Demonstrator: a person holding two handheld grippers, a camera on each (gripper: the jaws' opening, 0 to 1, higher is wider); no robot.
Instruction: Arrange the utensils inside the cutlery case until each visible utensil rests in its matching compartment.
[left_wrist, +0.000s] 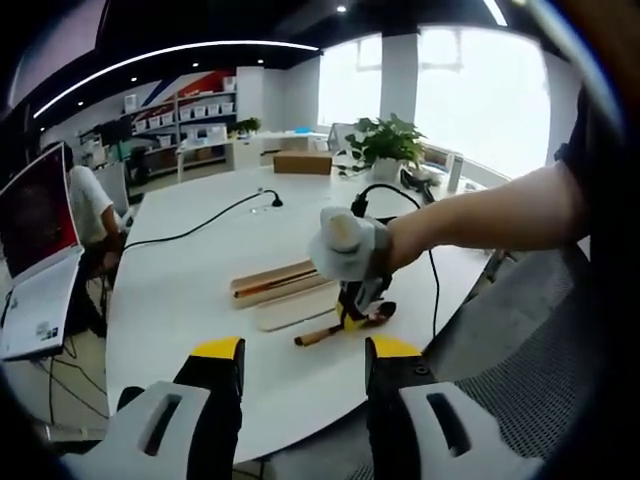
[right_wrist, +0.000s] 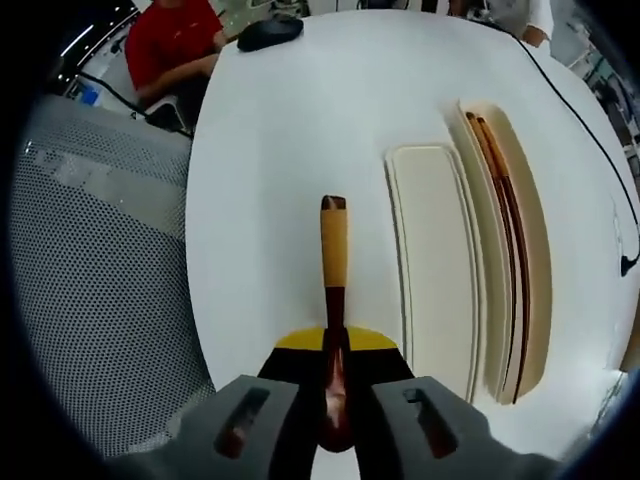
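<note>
Spreading across both views, the round white worktop (right_wrist: 290, 150) carries a pale cutlery case (right_wrist: 520, 250) with its flat lid (right_wrist: 432, 270) lying just beside it, and a pair of dark chopsticks (right_wrist: 505, 220) rests lengthwise in the case's long compartment. In the right gripper view the right claw (right_wrist: 335, 375) is closed on a wooden-handled utensil (right_wrist: 334, 250), its handle pointing away over the worktop beside the lid; whether it is a spoon I cannot tell. Seen from the left gripper view, the left claw (left_wrist: 303, 362) stands wide with nothing between its yellow-tipped fingers, near the worktop's edge.
</note>
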